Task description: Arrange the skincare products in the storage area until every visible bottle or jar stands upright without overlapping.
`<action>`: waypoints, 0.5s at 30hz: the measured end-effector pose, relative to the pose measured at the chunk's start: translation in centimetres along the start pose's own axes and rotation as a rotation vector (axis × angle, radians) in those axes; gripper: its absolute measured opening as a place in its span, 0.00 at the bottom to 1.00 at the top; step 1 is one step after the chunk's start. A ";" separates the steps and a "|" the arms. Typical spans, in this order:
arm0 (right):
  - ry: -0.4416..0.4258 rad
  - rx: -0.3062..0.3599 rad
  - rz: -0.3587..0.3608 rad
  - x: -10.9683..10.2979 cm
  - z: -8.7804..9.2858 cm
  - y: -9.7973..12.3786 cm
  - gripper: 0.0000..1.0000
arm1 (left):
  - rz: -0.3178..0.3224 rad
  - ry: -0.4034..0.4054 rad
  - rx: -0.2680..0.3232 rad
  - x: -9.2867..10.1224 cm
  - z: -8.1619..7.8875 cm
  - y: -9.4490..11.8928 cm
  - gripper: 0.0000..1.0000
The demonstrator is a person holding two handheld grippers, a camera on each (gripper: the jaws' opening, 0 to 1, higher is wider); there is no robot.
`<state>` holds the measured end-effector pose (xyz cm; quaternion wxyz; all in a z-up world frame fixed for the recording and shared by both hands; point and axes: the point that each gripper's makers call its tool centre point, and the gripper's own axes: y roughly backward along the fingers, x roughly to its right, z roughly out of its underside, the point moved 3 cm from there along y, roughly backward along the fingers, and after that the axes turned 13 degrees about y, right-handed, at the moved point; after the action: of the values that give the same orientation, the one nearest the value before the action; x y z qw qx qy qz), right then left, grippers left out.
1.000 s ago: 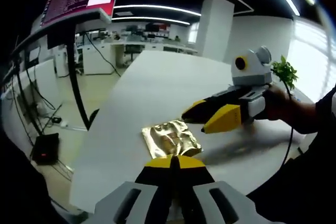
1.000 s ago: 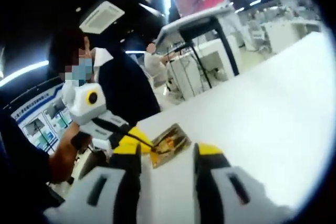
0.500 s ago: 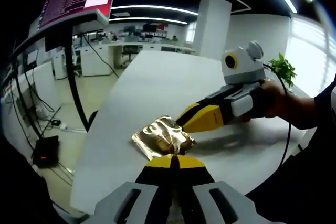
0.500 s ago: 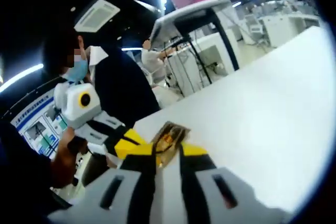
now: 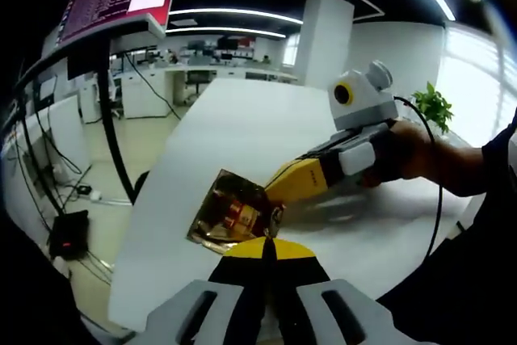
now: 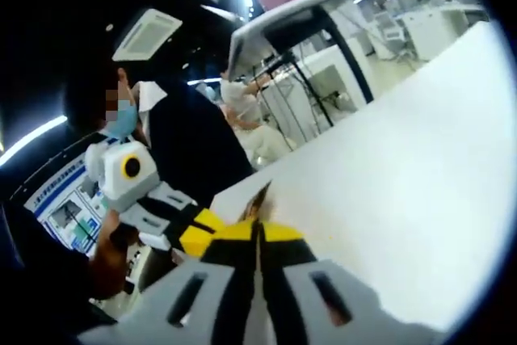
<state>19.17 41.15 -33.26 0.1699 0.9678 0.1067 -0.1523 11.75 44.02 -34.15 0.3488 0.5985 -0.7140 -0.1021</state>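
**Gold sachet clamped between both grippers above the table edge**

In the left gripper view, the left gripper (image 5: 264,250) has its yellow-tipped jaws closed together, meeting at the lower edge of a gold foil sachet (image 5: 232,213). Whether they actually pinch the foil cannot be confirmed from this angle. The sachet is tilted up off the white table (image 5: 242,131), its printed face turned toward the camera. The right gripper (image 5: 277,195) enters from the right side, held by a hand (image 5: 404,155), and its yellow jaws are closed on the sachet's right edge.

In the right gripper view, the right gripper (image 6: 257,230) shows jaws pressed shut with the sachet (image 6: 260,198) seen edge-on, rising as a thin sliver from between the tips. The left gripper (image 6: 212,225) lies just beside it, touching at the yellow tips. A potted plant (image 5: 437,109) stands at the table's far side, well apart.
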 end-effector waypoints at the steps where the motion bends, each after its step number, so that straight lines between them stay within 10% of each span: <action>1: 0.007 0.000 0.000 -0.1 0.0 0.0 0.00 | 0.000 0.000 0.001 0.0 0.0 0.0 0.00; 15: 0.145 0.057 0.027 -0.7 -0.3 0.9 0.00 | 0.030 -0.024 0.038 0.6 0.3 0.6 0.13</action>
<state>18.82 40.31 -32.49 0.1364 0.9820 0.1012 -0.0823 11.08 43.59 -33.79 0.3302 0.5930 -0.7287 -0.0908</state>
